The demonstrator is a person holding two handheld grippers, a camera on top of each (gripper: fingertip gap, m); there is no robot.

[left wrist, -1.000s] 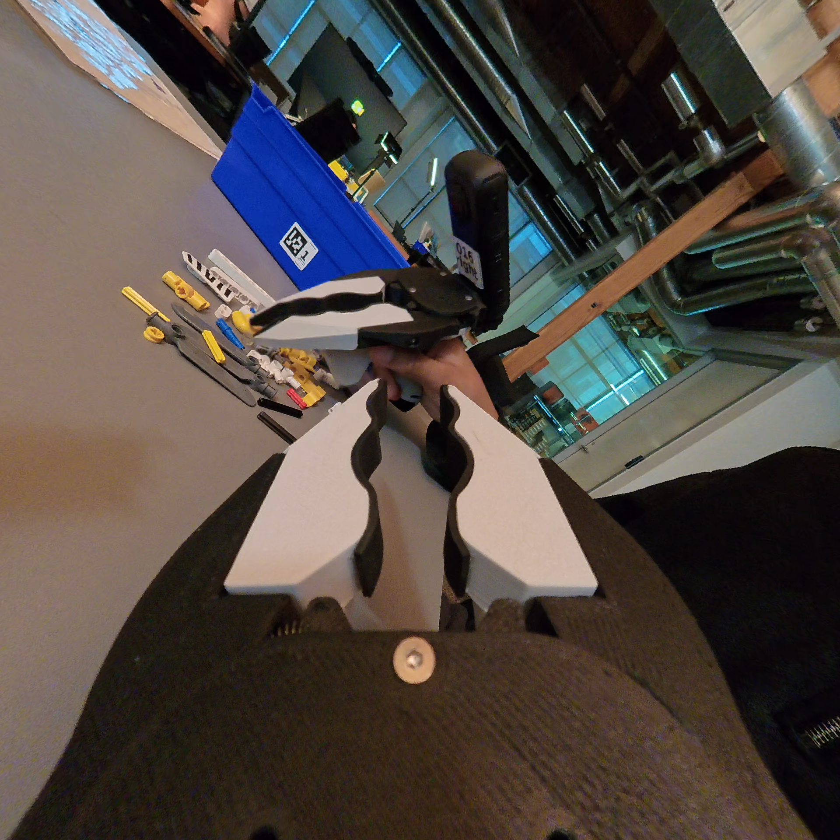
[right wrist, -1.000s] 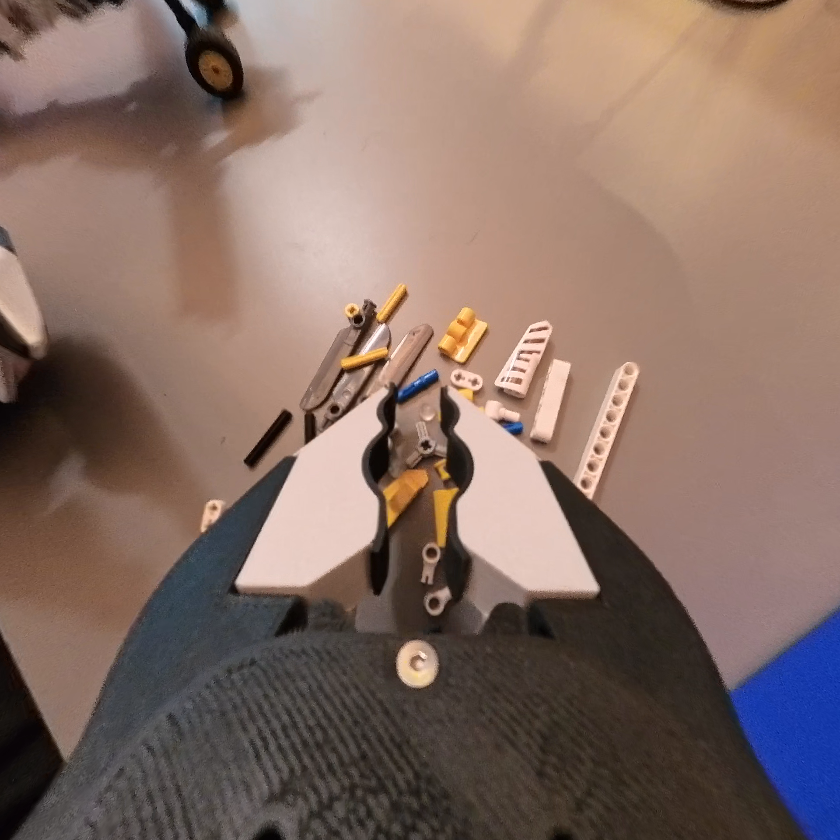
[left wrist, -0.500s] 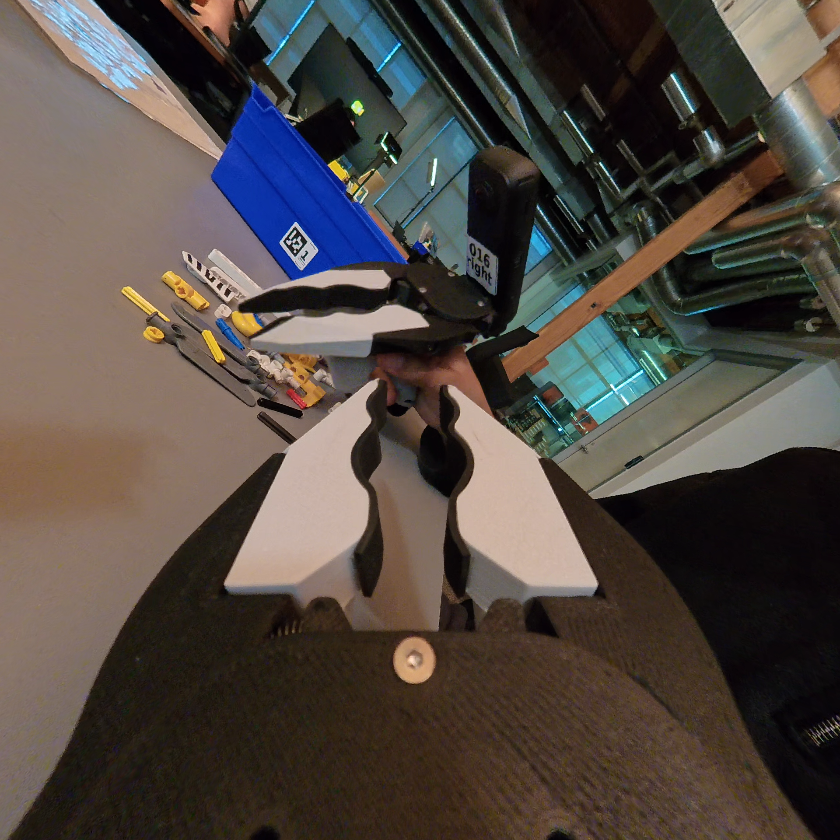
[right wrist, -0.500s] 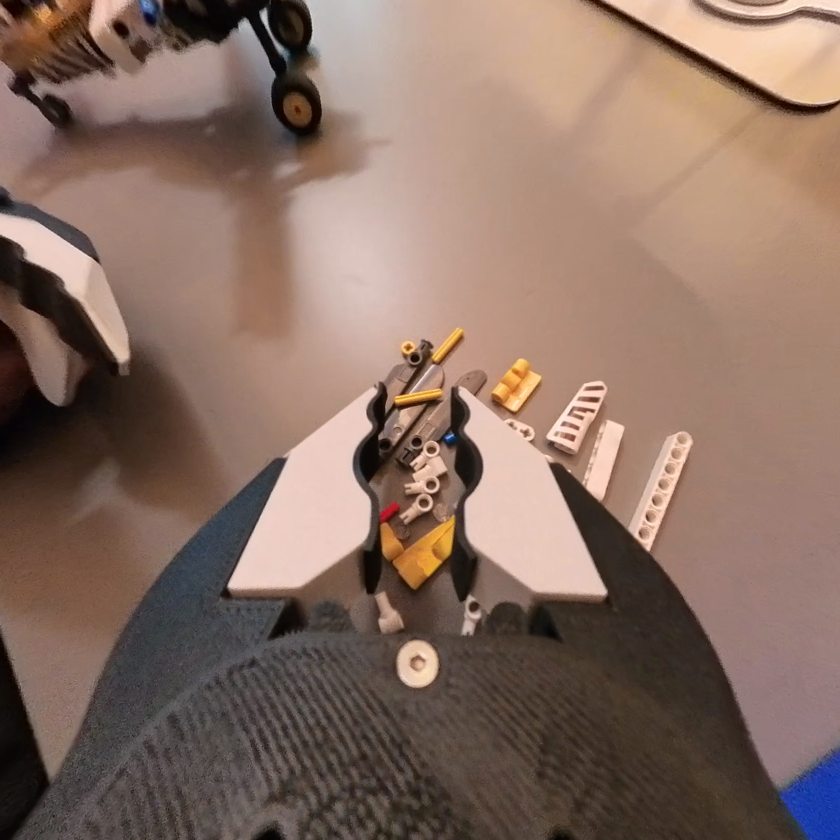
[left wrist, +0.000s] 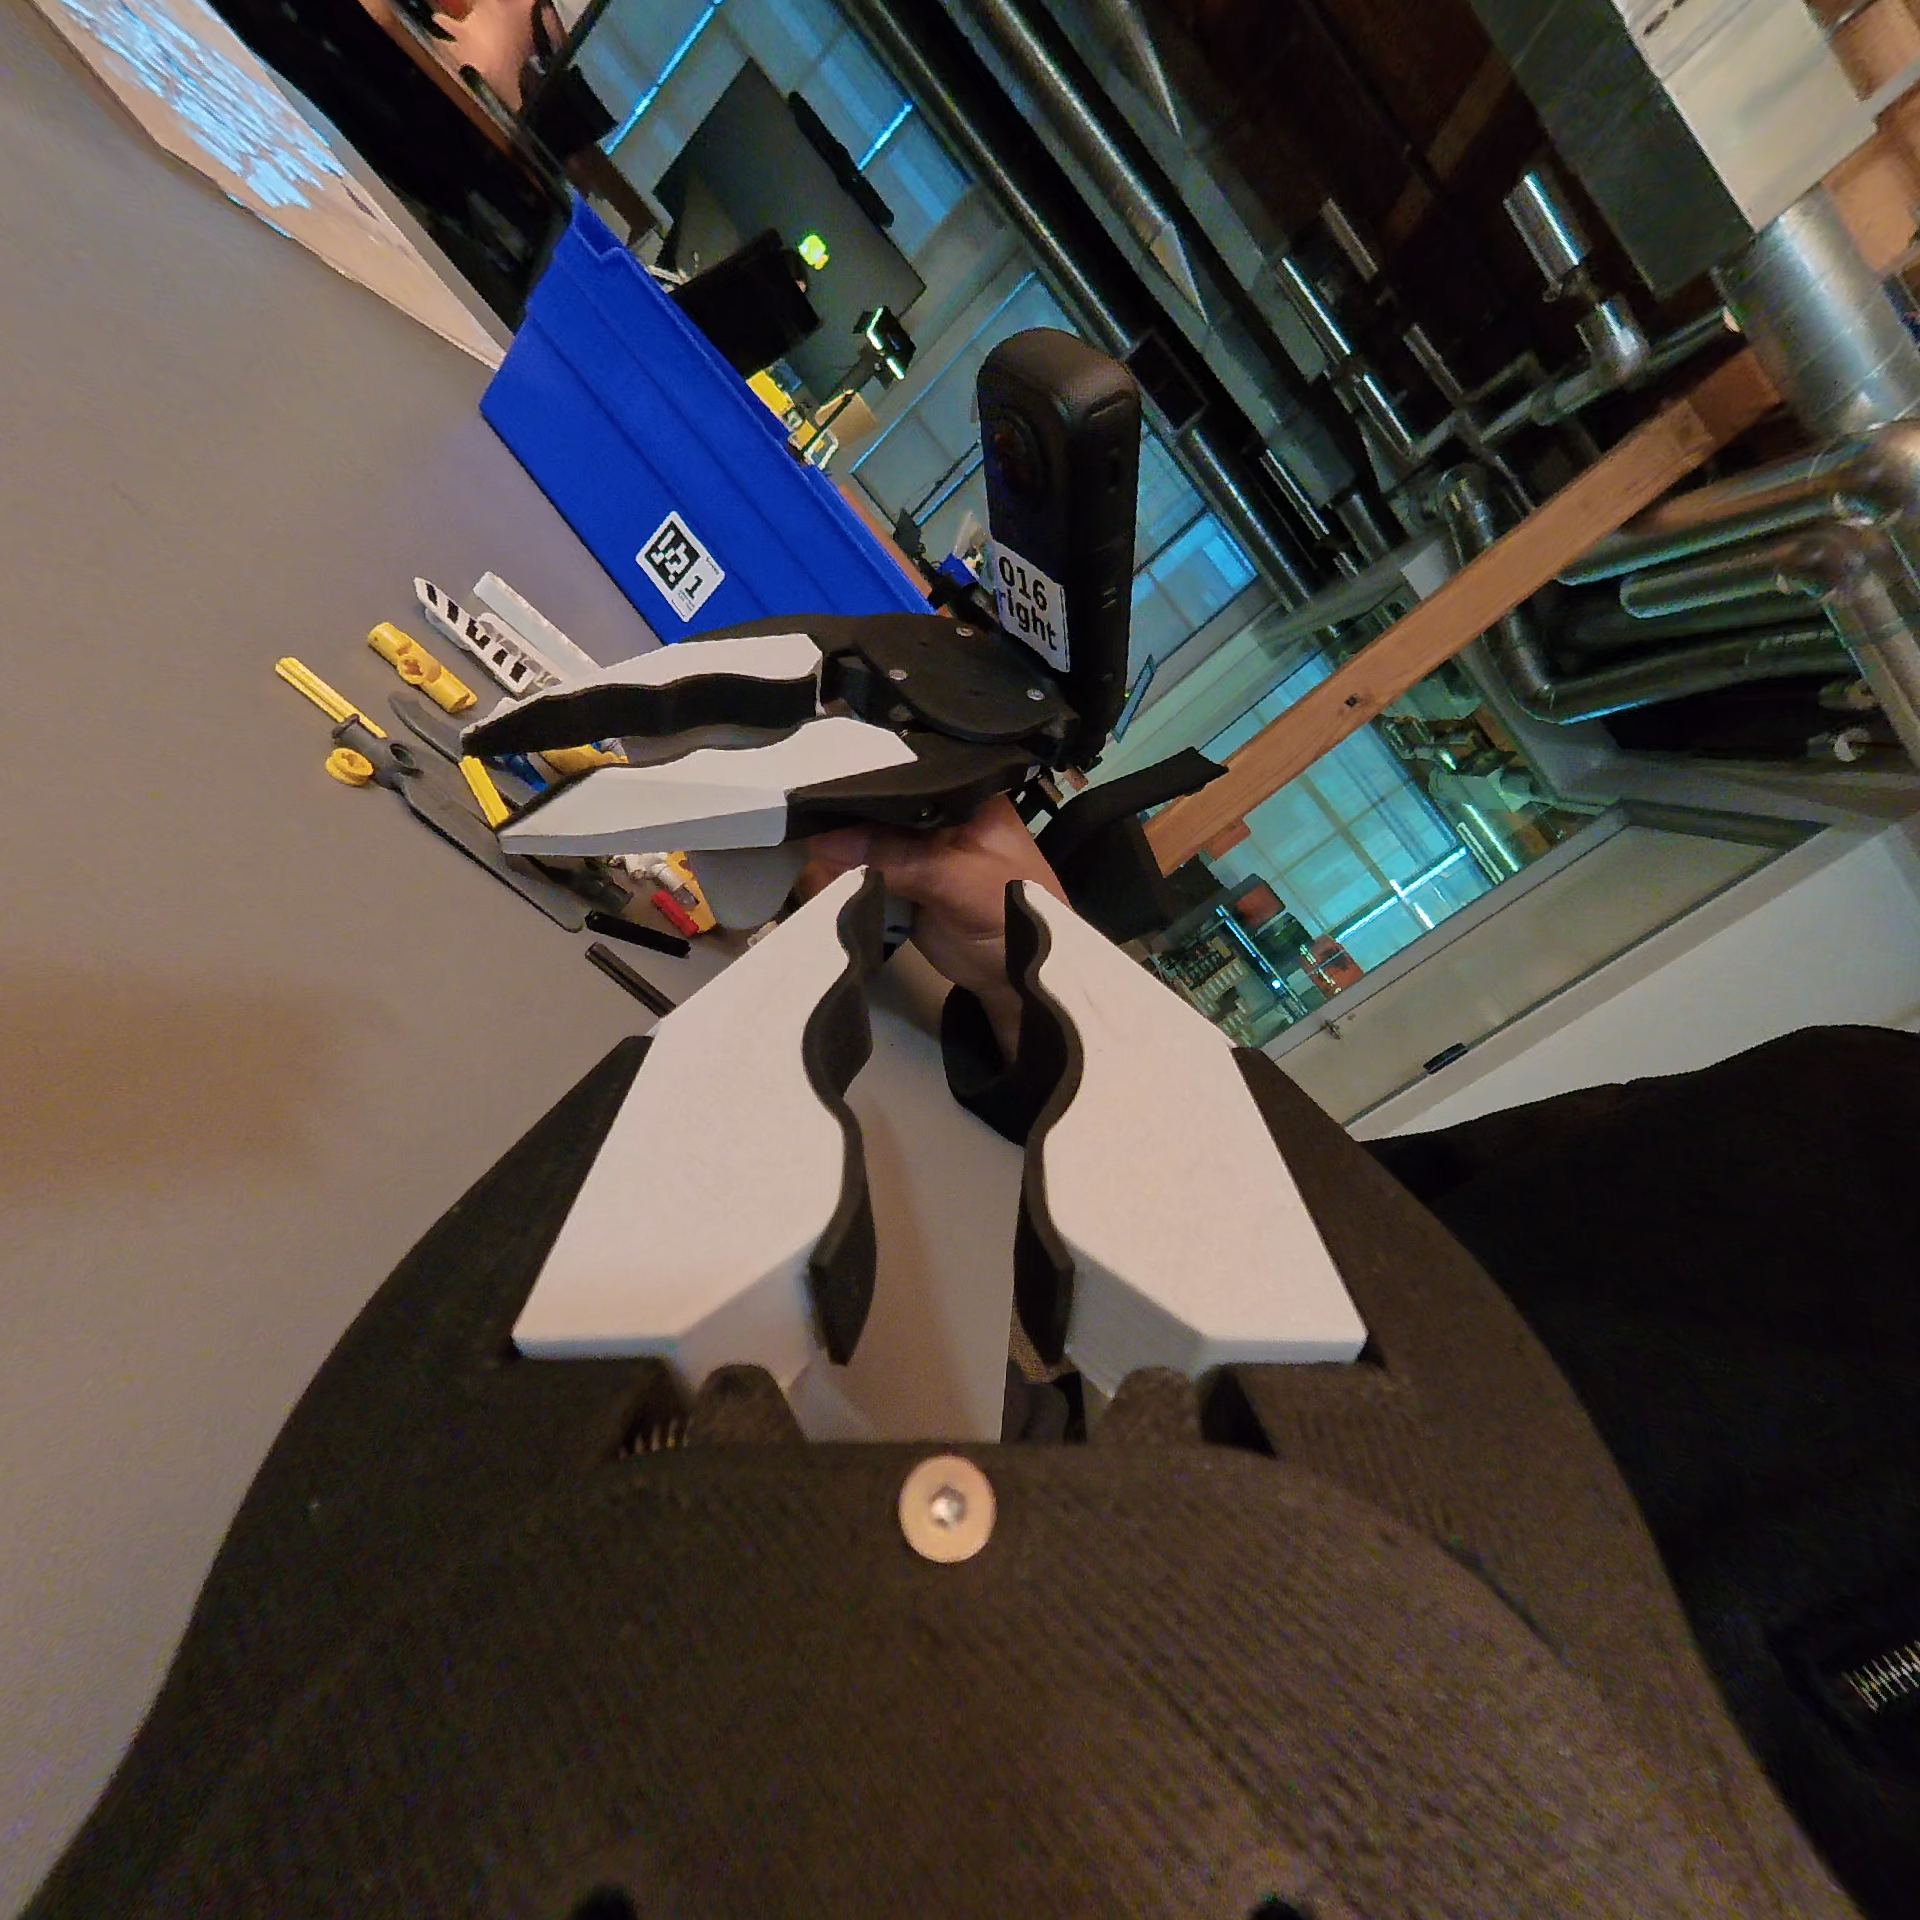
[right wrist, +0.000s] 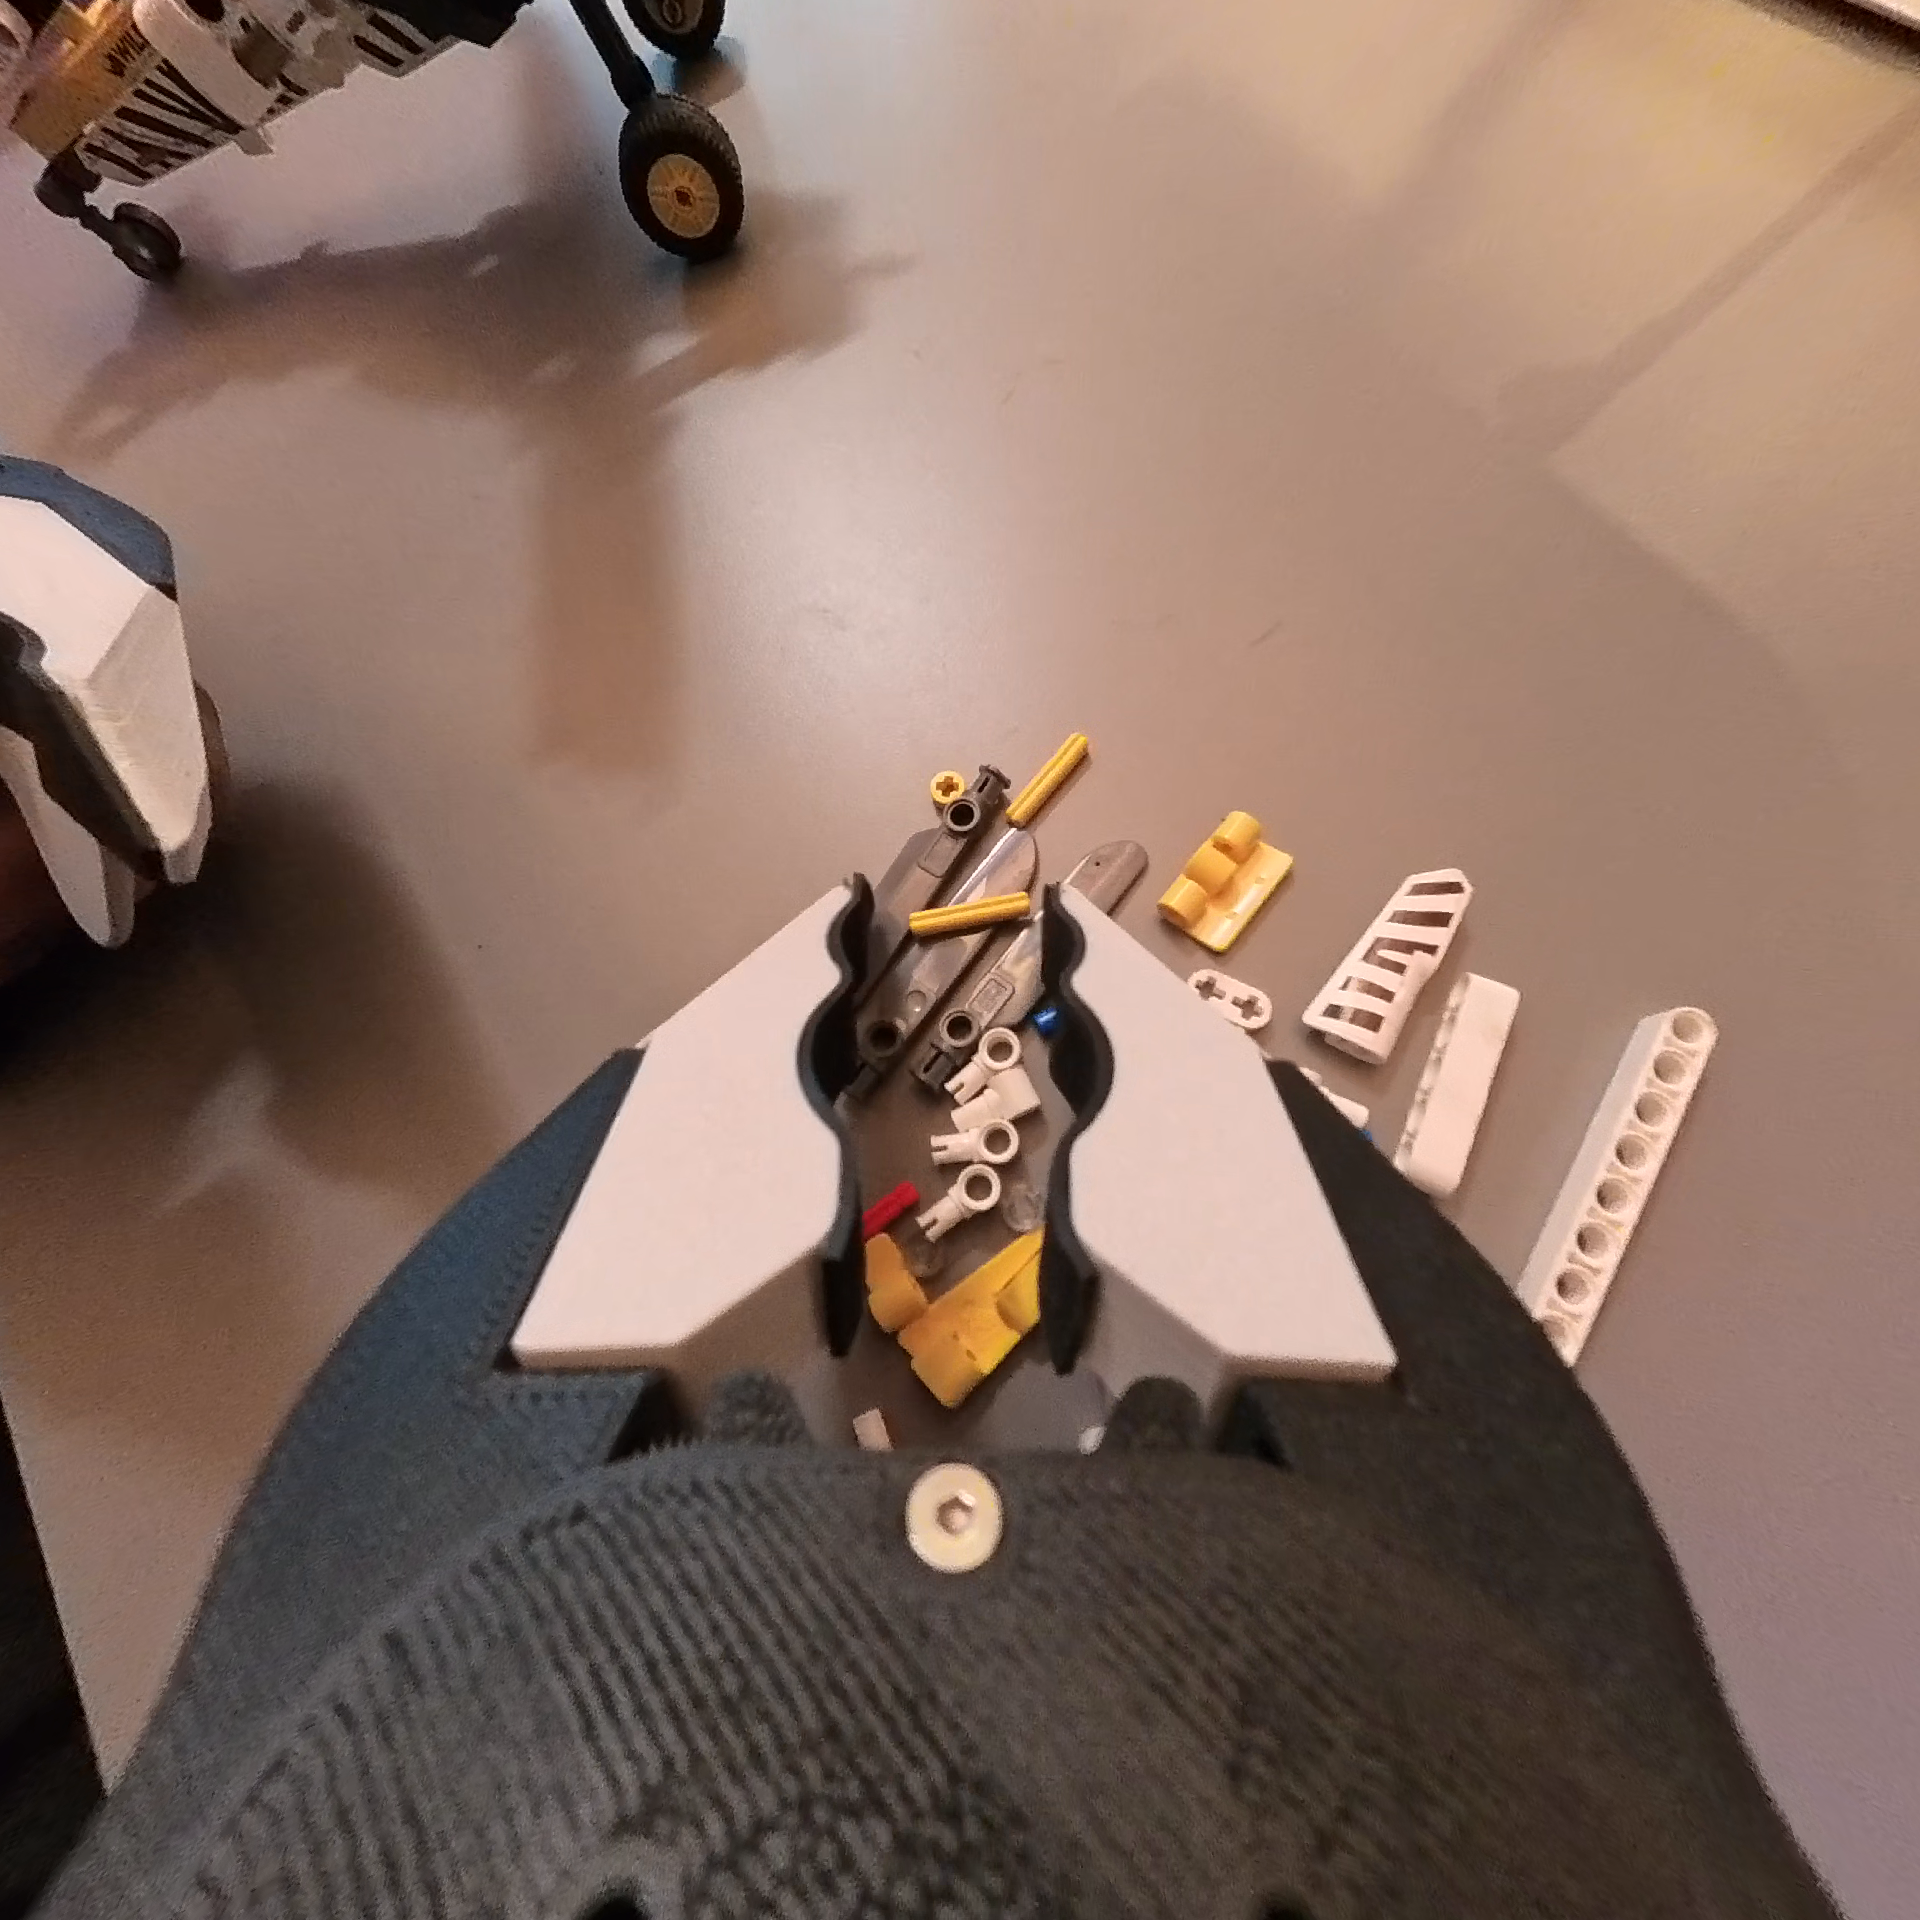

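Both the left tool (left wrist: 940, 914) and right tool (right wrist: 951, 920) gape bare; a labelled camera (left wrist: 1055, 520) tops the right.

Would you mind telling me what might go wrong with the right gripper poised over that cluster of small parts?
The right gripper, open and empty, hangs above tightly packed pieces: the grey blades overlap, with a yellow axle lying across them, so closing might catch several. The white connectors could scatter if nudged. The left gripper waits nearby; they might bump.

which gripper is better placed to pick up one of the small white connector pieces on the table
Right, probably. The right gripper hangs open right above the white connectors, which show between its fingers. The left gripper sits off to the side, aimed away.
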